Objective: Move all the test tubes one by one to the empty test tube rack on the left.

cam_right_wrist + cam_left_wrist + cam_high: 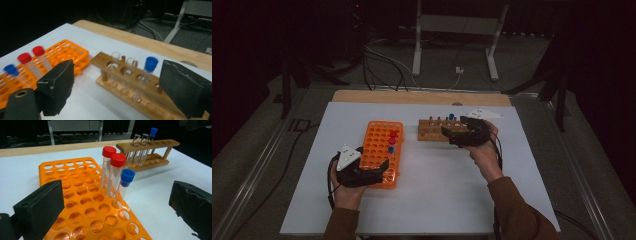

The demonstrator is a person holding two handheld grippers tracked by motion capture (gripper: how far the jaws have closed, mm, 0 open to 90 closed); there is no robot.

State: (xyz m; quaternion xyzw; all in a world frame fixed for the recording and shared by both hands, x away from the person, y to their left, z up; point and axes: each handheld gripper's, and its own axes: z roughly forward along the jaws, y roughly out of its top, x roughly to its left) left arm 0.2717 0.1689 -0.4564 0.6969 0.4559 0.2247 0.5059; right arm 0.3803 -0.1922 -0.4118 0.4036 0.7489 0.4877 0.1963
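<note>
Left tongs (384,170) gape wide with nothing between them, low over the near end of the orange rack (82,202). In the left gripper view the jaws frame three capped tubes standing in that rack's right-hand holes: two red-capped tubes (113,167) and a blue-capped tube (125,185) nearest the tongs, leaning a little.

Right tongs (447,134) are open too and empty, reaching over the wooden rack (117,75). Their jaws bracket the capped tube in the wood (147,72), blue top, upright, with clear uncapped tubes (113,65) beside it. No pad touches it that I can see.

Both racks sit near each other mid-counter (437,190).

Judgement: the work looks like moving tubes between racks, the right side about to pick. To do it well, centre the blue-topped tube between the pads, grip below the cap, avoid nudging the clear neighbours, then lift straight up until the bottom clears the hole. The left side could steady the orange rack.
</note>
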